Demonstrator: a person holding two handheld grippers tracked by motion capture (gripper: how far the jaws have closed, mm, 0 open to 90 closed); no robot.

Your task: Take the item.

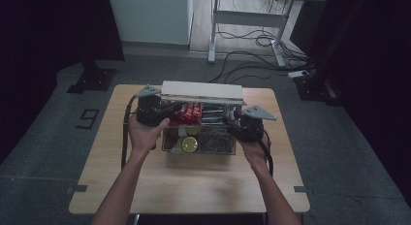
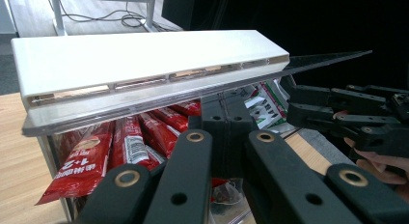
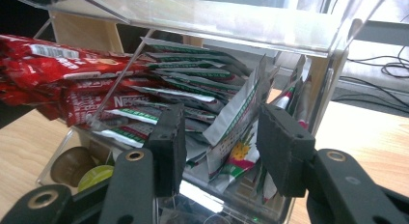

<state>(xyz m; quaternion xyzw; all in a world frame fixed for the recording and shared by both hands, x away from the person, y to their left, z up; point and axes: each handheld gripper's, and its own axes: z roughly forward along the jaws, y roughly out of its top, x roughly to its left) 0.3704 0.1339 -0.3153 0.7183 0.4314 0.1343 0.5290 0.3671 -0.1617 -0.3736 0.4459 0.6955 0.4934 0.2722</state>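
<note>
A clear plastic organiser box (image 1: 167, 140) stands mid-table with its white-backed lid (image 1: 201, 91) raised. My left gripper (image 1: 177, 108) is shut, and its tips (image 2: 226, 113) sit right under the lid's clear front edge (image 2: 144, 105); whether they touch it I cannot tell. Red sachets (image 2: 125, 147) lie in the left rear compartment. My right gripper (image 3: 224, 147) reaches in from the right, open, with a green-and-white sachet (image 3: 241, 122) loose between its pads. It also shows at the right of the left gripper view (image 2: 301, 105).
Round capsules, one yellow-green (image 1: 189, 144) and one brown (image 3: 72, 163), lie in the front left compartment. Tea bags (image 1: 215, 140) fill the front right one. The wooden table (image 1: 194, 186) has free room in front. A desk frame and cables (image 1: 252, 40) stand beyond.
</note>
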